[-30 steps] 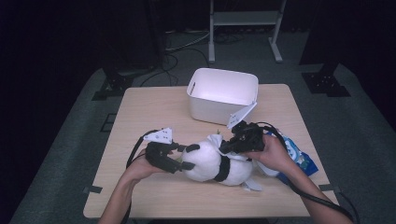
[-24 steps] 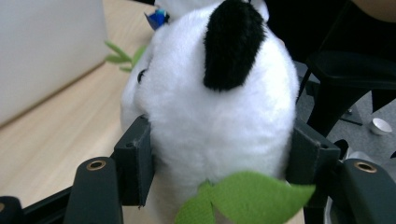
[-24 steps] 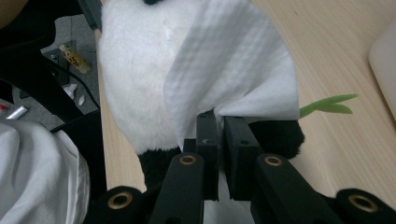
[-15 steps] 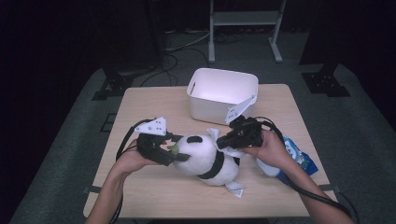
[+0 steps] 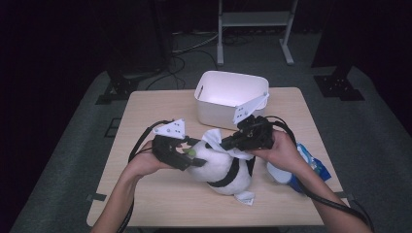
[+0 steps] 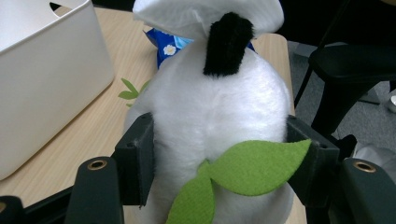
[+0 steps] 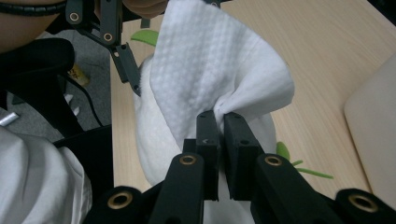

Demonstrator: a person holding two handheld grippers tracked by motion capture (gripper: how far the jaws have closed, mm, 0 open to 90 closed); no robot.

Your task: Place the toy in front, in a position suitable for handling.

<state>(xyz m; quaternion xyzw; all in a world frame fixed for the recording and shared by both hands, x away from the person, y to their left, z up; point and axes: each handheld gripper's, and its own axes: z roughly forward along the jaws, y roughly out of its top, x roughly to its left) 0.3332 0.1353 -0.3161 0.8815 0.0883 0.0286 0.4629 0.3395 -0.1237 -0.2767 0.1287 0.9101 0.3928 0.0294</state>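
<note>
Left gripper (image 6: pixel 219 172) jaws clamp the panda plush (image 6: pixel 219 116) between them; right gripper (image 7: pixel 223 122), right of it, pinches white wipe (image 7: pixel 210 60) over plush's top.

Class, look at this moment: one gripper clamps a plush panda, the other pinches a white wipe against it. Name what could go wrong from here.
1. The right gripper pinches just a gathered edge of the white wipe; a tug could pull it free or tear it.
2. The left gripper squeezes the soft plush panda by its sides, so it might slip or twist out during wiping.
3. The white bin stands close behind the panda, so a wide stroke might knock it.
</note>
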